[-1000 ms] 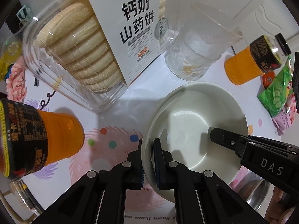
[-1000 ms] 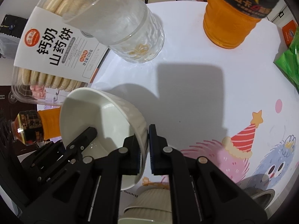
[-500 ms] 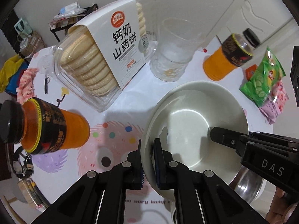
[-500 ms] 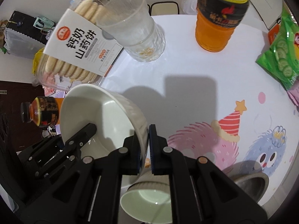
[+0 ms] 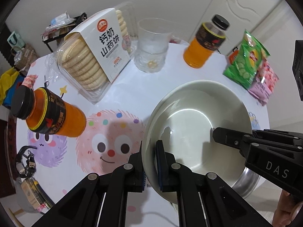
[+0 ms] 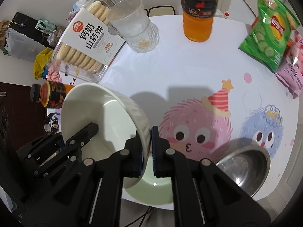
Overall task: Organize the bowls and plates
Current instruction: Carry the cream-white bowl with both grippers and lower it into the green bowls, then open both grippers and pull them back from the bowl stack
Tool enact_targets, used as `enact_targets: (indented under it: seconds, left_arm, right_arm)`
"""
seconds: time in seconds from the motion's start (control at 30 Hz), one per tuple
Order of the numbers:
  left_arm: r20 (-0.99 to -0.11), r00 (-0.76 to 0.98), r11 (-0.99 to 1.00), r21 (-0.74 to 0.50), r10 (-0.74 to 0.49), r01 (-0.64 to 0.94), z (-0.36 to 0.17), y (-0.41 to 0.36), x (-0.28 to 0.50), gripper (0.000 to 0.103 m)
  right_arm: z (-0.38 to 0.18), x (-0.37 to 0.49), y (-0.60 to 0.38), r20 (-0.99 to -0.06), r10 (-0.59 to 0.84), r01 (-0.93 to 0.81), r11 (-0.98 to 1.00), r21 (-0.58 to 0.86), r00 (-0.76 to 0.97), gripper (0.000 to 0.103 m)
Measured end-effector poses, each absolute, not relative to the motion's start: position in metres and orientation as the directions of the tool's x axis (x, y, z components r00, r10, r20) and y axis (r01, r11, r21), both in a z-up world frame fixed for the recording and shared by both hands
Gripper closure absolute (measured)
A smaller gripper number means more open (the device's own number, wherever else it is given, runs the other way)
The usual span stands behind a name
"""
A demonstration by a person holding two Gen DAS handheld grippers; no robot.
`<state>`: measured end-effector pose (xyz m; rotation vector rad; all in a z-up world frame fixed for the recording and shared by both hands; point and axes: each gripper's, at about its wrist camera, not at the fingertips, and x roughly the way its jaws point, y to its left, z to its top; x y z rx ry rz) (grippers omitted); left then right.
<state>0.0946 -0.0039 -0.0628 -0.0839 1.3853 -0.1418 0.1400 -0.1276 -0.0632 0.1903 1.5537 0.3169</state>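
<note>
A white bowl [image 5: 197, 121] hangs in the air above the cartoon-printed table [image 6: 189, 71], tilted a little. My left gripper [image 5: 149, 151] is shut on its near-left rim, one finger inside and one outside. My right gripper [image 6: 148, 141] is shut on the opposite rim of the same white bowl [image 6: 106, 117]. Under the lifted bowl, at the table's near edge, stands a pale green bowl [image 6: 151, 191], partly hidden by my fingers. A steel bowl [image 6: 244, 164] sits to its right on the table.
At the back stand a biscuit box [image 5: 94, 56], a clear glass cup [image 5: 151, 54] and an orange drink bottle [image 5: 204, 43]. A second orange bottle [image 5: 49, 117] is on the left. Snack bags [image 5: 246, 62] line the right edge, and a watch [image 5: 24, 160] lies near left.
Both grippers have risen together with the white bowl held between them. The table's objects look smaller, and the pale green bowl and steel bowl have come into view beneath.
</note>
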Motion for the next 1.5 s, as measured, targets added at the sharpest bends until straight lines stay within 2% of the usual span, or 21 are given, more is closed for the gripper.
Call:
enact_targets:
  seconds: [0.53,1.27,1.5]
  left_arm:
    - [-0.977,0.133,0.975,-0.141,-0.165,0.174,-0.066,-0.032,0.056,0.094]
    - [-0.983,0.068,0.965,-0.15,-0.168,0.214,-0.098,-0.055,0.023,0.093]
    - [-0.975,0.059,0.967,-0.202,-0.213,0.152,-0.099,-0.048,0.027,0.09]
  right_arm:
    - [-0.059,0.09,-0.153,-0.956,0.294,-0.026,0.956,0.294,-0.008,0.093]
    - [-0.104,0.051,-0.184,-0.944,0.318,0.057,0.948,0.314,-0.093,0.093]
    - [-0.109,0.052,-0.18,-0.934,0.338,0.076,0.941,0.331,-0.117,0.083]
